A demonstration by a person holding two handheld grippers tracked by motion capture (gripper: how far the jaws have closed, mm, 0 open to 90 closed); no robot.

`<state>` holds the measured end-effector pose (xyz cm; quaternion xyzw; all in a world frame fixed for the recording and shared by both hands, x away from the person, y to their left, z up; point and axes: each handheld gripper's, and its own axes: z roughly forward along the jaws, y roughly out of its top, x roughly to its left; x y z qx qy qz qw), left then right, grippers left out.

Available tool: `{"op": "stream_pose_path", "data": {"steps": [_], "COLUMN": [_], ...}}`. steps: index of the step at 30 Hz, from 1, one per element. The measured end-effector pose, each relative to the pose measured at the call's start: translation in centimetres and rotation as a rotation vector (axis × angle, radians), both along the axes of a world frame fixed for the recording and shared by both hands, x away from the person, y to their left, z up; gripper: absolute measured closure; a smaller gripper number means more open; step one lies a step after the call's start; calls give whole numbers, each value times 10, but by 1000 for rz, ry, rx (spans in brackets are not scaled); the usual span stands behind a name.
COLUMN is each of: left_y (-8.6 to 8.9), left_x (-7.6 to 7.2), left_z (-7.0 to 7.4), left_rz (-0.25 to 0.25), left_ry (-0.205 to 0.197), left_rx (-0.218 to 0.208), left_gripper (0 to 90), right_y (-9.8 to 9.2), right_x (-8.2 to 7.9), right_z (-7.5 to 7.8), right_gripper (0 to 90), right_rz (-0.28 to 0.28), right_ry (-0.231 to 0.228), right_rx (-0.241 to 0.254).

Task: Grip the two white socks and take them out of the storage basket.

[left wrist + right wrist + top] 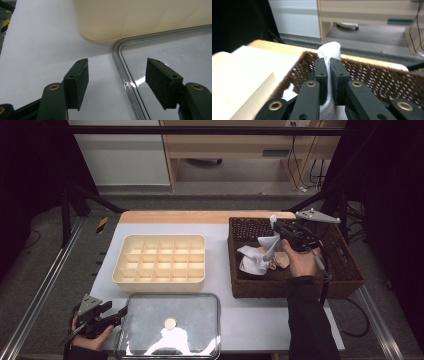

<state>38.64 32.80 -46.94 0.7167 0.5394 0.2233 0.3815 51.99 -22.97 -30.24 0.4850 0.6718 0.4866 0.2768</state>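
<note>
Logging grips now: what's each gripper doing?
Left gripper: open, holding nothing.
Right gripper: shut on a white cloth.

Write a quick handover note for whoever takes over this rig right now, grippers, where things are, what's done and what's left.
Right gripper: shut on a white sock, lifted above the wicker basket.
Left gripper: open, low beside the clear lid, astride its rim, holding nothing.
More white socks lie in the basket.
Divided tray: every compartment in view is empty.
Done: one sock picked up.
Left: probably placing it in the tray, then the rest.
</note>
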Motion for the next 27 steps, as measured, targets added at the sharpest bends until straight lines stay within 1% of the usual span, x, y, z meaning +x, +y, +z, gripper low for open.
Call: {"op": "stream_pose_path", "data": {"steps": [3,4,5,7,8,9,10,11,13,15,17,18,19,20,21,25,26,27], "left_y": [0,0,0,0,0,0,0,0,0,0,0,0,0,0,0,0,0,0], "left_x": [0,0,0,0,0,0,0,0,0,0,0,0,0,0,0,0,0,0], "left_z": [0,0,0,0,0,0,0,0,0,0,1,1,1,1,1,1,1,1], "left_rz": [0,0,0,-1,-1,-2,-2,-2,-1,0,-1,-3,-3,-3,-2,0,0,1], "left_ry": [0,0,-1,0,0,-1,-1,-2,-3,-5,-4,-4,-5,-5,-7,-13,-13,-13], "left_rx": [0,-1,-1,1,1,1,1,0,0,1,0,2,2,2,3,1,1,1], "left_gripper": [346,346,346,346,345,345,345,344,343,343,342,342,341,340,338,337,337,336], "right_y": [5,5,9,14,14,18,18,22,27,31,32,38,40,40,44,51,51,55], "right_x": [-7,-7,-11,-17,-17,-22,-22,-27,-34,-40,-42,-50,-53,-53,-60,-72,-72,-78], "right_z": [9,9,14,20,20,24,24,27,30,31,32,33,33,33,33,28,28,24], "right_gripper": [849,849,851,851,851,850,850,851,851,851,851,851,850,850,850,851,851,852], "right_rz": [31,31,55,76,76,100,100,125,151,177,185,215,227,227,250,295,295,319], "right_ry": [-26,-26,-42,-53,-53,-64,-64,-72,-81,-92,-94,-100,-101,-101,-106,-100,-100,-97], "right_rx": [4,4,5,9,9,14,14,18,18,18,18,15,14,14,17,19,19,22]}}
